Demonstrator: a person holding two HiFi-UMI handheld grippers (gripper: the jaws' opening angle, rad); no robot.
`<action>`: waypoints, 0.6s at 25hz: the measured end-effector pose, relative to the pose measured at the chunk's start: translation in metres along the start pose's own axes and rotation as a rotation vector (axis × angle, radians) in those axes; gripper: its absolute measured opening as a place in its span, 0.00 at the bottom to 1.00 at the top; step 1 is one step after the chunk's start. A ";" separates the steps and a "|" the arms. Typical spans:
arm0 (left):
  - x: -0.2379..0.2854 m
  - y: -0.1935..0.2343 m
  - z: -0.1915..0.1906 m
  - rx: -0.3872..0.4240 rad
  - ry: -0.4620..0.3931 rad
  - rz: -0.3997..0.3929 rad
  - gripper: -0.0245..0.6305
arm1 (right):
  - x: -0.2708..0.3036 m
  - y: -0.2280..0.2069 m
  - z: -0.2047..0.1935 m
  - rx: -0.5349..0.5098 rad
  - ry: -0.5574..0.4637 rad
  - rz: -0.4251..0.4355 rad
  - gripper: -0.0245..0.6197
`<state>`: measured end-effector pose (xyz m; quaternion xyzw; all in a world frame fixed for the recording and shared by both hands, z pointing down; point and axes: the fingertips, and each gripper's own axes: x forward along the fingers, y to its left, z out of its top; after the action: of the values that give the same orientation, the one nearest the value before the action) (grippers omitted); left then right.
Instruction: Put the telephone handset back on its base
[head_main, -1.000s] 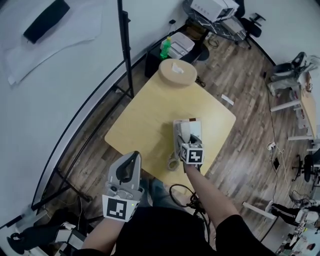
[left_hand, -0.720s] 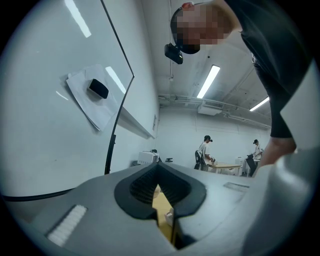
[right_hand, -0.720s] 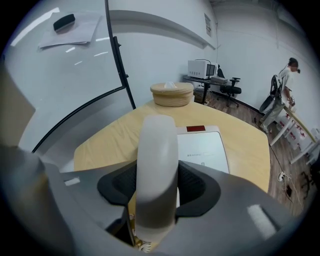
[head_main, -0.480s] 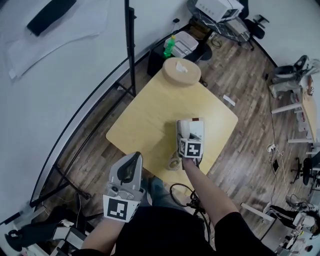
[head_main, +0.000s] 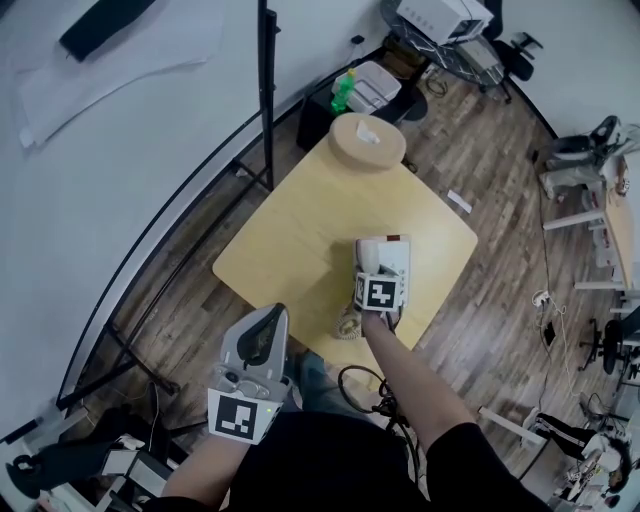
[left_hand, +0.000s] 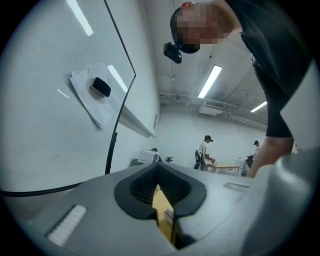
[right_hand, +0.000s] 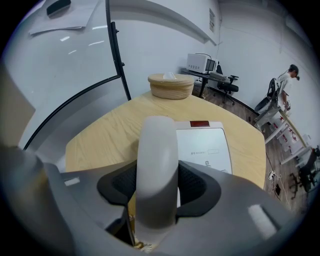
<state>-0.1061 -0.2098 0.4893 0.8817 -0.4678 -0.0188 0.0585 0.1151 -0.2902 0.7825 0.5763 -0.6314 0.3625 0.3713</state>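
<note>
Grey plastic of the left gripper (head_main: 266, 318) fills most of its own view. Its two dark pads stand almost together, with only a thin slit between them and nothing in it. Through the slit only a sliver of the pale wooden table (head_main: 290, 230) shows. In the head view this gripper hangs off the table's near edge, well apart from the phone. A coiled cord (head_main: 347, 325) lies at that edge, small and hard to make out. Further right, the marker cube hides the jaws of the right gripper (right_hand: 157, 186) from above. Its own view shows them set wide, pads pressing both sides of the white telephone handset (right_hand: 157, 155). The handset runs lengthwise between the jaws, its near end cut off low in the frame, along the left side of the white telephone base (right_hand: 204, 147). Whether it sits down in the cradle cannot be told. A round wooden tissue holder (right_hand: 171, 85) stands at the table's far corner.
</note>
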 end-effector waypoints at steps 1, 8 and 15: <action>0.000 -0.002 0.000 -0.002 0.001 -0.002 0.04 | 0.000 0.000 0.000 0.000 0.001 -0.002 0.40; -0.003 -0.004 0.000 -0.006 0.002 -0.005 0.04 | -0.005 0.001 0.004 -0.019 -0.019 0.016 0.45; -0.005 -0.004 0.002 -0.007 0.001 -0.007 0.04 | -0.021 -0.001 0.014 -0.025 -0.067 0.017 0.45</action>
<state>-0.1059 -0.2032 0.4862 0.8832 -0.4644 -0.0202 0.0619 0.1163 -0.2932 0.7569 0.5780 -0.6529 0.3382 0.3539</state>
